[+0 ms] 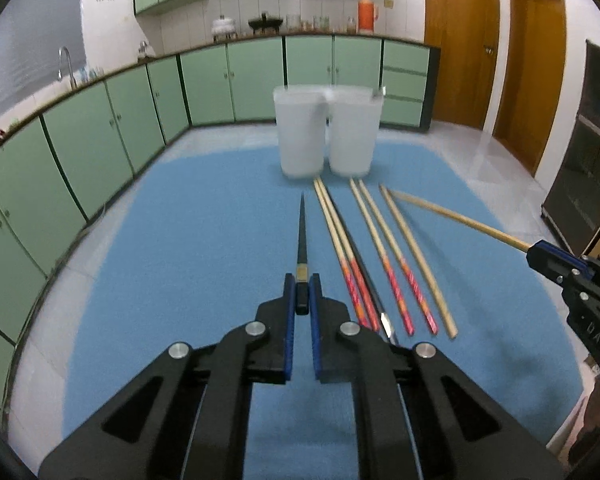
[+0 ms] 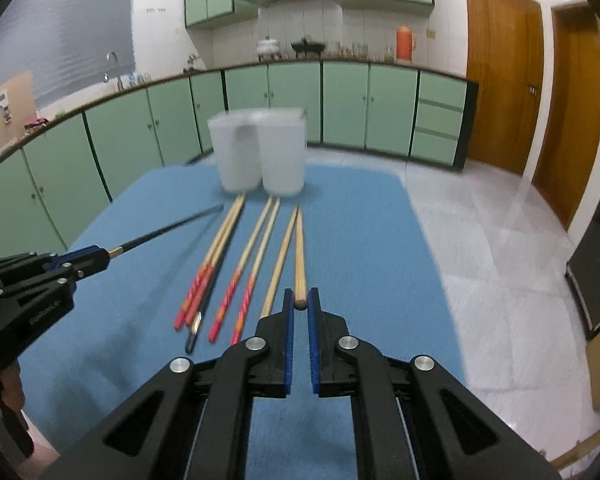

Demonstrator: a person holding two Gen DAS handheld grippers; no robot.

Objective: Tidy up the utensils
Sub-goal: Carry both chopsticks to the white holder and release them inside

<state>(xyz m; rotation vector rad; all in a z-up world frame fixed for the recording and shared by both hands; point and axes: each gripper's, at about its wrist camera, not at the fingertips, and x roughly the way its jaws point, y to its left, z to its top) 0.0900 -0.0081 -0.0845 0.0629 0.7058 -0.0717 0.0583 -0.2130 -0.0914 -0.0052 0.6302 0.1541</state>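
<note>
Ahead, two frosted white cups (image 1: 326, 132) are standing side by side, touching, at the far end of a blue mat (image 1: 180, 240). Green cabinets (image 1: 100, 132) are curving around behind them, and wooden doors (image 1: 460, 40) are showing at the right.

Lying on the mat in front of the cups is a row of chopsticks, all running lengthwise with thin tips pointing toward the cups. From the left: two red-handled chopsticks (image 1: 342, 252) lying close together with a black chopstick (image 1: 370, 288) tucked against them, two more red-handled ones (image 1: 392, 260), then a plain wooden stick (image 1: 418, 264).

The left gripper (image 1: 302, 290) is closing its blue pads on the thick end of a dark chopstick (image 1: 301, 228). This chopstick is pointing straight away from the gripper toward the left cup, its tip short of the cup.

The right gripper (image 2: 299, 304) is clamping the thick end of a light wooden chopstick (image 2: 299, 256). It is pointing forward toward the right cup, lying almost parallel to the plain stick just beside it. Nothing is standing between either held chopstick and the cups.
</note>
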